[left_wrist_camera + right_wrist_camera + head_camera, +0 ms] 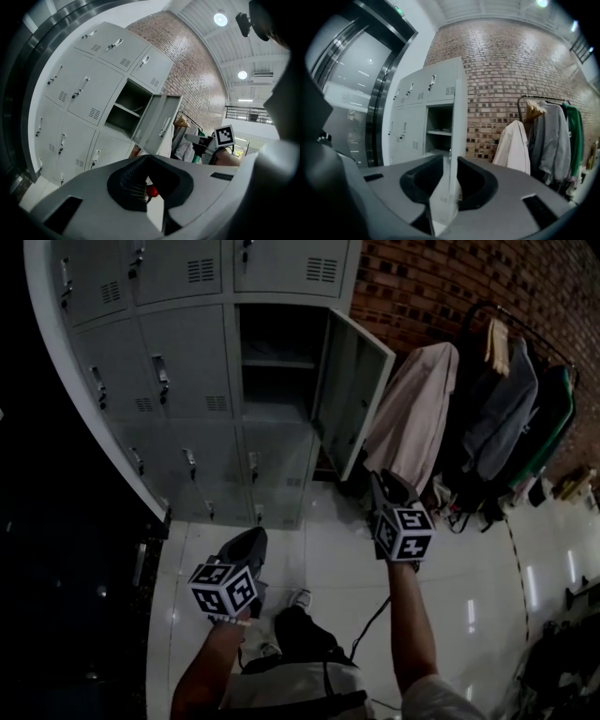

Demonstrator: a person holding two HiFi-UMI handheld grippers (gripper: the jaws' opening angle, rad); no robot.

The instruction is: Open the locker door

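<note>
The grey bank of lockers has one compartment standing open, with a shelf inside. Its locker door is swung out to the right. My right gripper is at the door's lower outer corner. In the right gripper view the door's edge runs down between the jaws of the right gripper, and they are shut on it. My left gripper hangs low, away from the lockers, pointing at the bottom row. In its own view the left gripper is shut and holds nothing, and the open door shows beyond it.
A clothes rack with hanging garments stands to the right against the brick wall. A beige garment hangs closest to the open door. The person's shoes are on the glossy white floor below. Dark glass lies to the left.
</note>
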